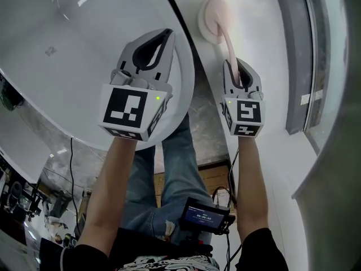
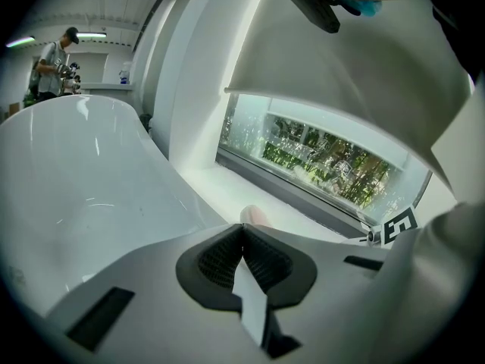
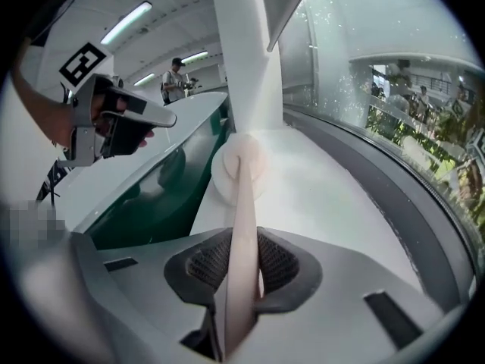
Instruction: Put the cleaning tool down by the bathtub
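Observation:
The cleaning tool is a brush with a pale pink handle [image 1: 228, 44] and a round white head [image 1: 213, 16]. Its head rests on the white ledge [image 1: 259, 33] just right of the bathtub rim [image 1: 183, 61]. My right gripper [image 1: 237, 65] is shut on the handle; in the right gripper view the handle [image 3: 242, 226] runs up between the jaws to the head [image 3: 241, 169]. My left gripper [image 1: 163, 35] hovers over the tub rim, shut with nothing in it. In the left gripper view its jaws [image 2: 242, 232] meet, and a bit of the pink tool [image 2: 254, 216] shows beyond them.
The white bathtub [image 2: 76, 180] curves off to the left. A long window [image 2: 326, 158] with a dark frame [image 1: 296, 66] borders the ledge on the right. A person [image 2: 57, 63] stands at a counter far behind. The holder's jeans and a small screen [image 1: 203, 214] are below.

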{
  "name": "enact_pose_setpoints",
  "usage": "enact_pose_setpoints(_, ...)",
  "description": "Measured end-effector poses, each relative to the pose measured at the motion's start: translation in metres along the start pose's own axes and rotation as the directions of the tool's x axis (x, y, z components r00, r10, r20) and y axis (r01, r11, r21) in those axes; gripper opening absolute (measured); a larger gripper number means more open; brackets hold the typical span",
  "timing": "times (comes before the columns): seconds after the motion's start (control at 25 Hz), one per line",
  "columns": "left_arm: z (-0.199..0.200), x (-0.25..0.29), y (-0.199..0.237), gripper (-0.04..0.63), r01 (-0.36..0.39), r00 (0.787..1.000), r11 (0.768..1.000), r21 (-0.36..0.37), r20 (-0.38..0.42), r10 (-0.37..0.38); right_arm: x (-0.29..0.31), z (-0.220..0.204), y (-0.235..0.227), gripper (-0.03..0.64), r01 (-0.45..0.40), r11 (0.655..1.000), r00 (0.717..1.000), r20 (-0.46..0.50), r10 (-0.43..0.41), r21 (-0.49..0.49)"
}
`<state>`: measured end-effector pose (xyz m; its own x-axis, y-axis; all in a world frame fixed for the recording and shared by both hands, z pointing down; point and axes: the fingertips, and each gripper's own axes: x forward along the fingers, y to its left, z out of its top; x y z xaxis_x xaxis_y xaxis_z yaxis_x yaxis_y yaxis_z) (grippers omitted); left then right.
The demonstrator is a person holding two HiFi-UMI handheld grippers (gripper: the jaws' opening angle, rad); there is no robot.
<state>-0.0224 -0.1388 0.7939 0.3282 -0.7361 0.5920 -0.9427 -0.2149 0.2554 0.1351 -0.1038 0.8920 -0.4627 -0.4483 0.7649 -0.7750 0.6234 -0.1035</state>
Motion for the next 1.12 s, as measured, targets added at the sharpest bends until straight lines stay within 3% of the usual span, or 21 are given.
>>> enact_pose_setpoints(0.2, -0.002, 0.000, -0.004, 0.015, 0.009, 1.000, 1.000, 0.005, -0.011, -0.009, 0.004, -0.005, 0.003, 0.104, 0.031, 0.997, 0.998, -0.044, -0.034, -0.071)
enact_pose_setpoints(0.64, -0.004, -0.004, -0.021, 0.015, 0.031, 1.000, 0.999, -0.013, -0.001, -0.031, -0.005, -0.003, 0.006, 0.104, 0.030, 0.999, 0.999, -0.012, -0.030, -0.039)
enact_pose_setpoints(1.12, -0.002, -0.020, -0.008, 0.015, 0.028, 0.999, 0.999, -0.021, 0.015, -0.028, -0.017, 0.004, 0.008, 0.106, 0.076, 0.996, 0.997, 0.002, -0.076, -0.041)
